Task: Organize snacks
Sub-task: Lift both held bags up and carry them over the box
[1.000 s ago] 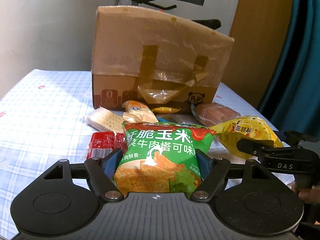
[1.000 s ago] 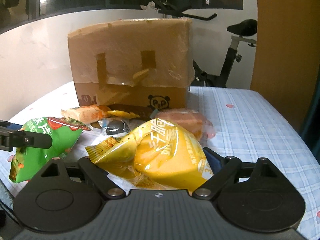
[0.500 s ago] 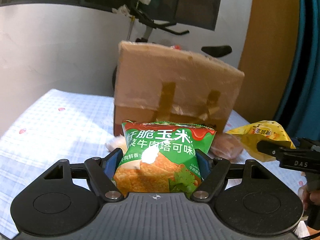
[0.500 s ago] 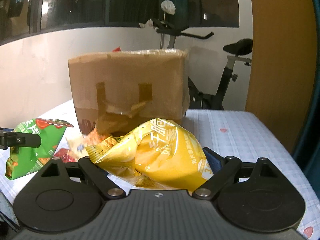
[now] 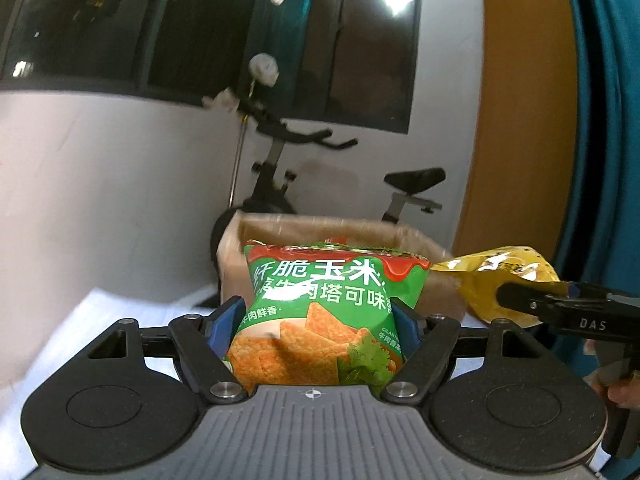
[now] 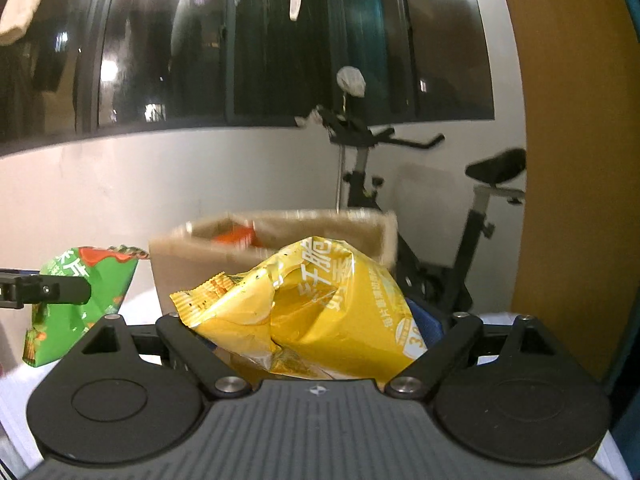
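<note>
Green bag (image 5: 324,320) of corn chips upright between blue pads (image 5: 222,326) of left gripper (image 5: 316,324), pressed from both sides, jaws wide around it. Lifted in air, in front of open top of carton (image 5: 416,236). Yellow bag (image 6: 320,308), crumpled, clamped the same way in right gripper (image 6: 316,332), jaws also wide; seen too at right of left view (image 5: 496,276), just beside the green one. Green bag in right view at far left (image 6: 80,300), held by a dark finger (image 6: 48,290). Carton (image 6: 280,240) behind both bags, something orange (image 6: 236,236) inside. Exercise bike (image 6: 460,208) behind carton, by white wall (image 6: 160,184); dark window (image 6: 280,40) above. Part of a hand (image 5: 616,388) at right edge.
</note>
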{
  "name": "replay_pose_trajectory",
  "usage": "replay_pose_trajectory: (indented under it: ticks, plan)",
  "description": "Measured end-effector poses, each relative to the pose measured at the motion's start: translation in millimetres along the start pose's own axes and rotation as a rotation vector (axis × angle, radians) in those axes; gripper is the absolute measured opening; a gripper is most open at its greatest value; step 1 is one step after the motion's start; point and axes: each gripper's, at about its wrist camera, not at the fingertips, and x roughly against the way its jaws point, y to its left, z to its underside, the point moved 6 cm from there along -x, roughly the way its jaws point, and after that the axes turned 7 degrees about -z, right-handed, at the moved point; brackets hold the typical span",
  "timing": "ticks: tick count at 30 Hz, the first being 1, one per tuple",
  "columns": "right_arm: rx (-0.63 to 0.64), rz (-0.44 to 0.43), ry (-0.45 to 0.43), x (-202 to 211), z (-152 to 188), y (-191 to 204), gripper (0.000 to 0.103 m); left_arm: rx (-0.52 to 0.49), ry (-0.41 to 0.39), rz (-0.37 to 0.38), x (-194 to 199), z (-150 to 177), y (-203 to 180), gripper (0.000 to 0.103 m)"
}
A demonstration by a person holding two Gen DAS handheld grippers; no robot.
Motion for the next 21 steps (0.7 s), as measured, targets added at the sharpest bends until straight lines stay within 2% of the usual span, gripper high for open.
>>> replay_pose_trajectory:
  ticks: [4, 7, 11, 15, 21]
  plan:
    - [-0.046, -0.049, -0.012, -25.5, -32.1, -5.0, 0.091, -0.021, -0.019, 0.035, -25.7, -30.4, -10.4, 0.079]
    - [-0.082, -0.08, -0.006, -48.3, -51.2, -10.1, 0.091, -0.035, -0.031, 0.026, -48.3, -46.4, -16.5, 0.079]
    - [-0.067, -0.09, -0.027, -75.0, -71.5, -17.0, 0.091, 0.003, -0.001, 0.024, -80.5, -60.0, -15.0, 0.079]
    - [-0.087, -0.081, -0.006, -104.0, -76.7, -27.1, 0.091, 0.009, 0.036, 0.002, -110.3, -70.2, -8.2, 0.079]
    - [-0.102, -0.055, 0.018, -134.2, -74.3, -42.9, 0.091, -0.044, 0.054, -0.024, -125.3, -69.7, -5.8, 0.079]
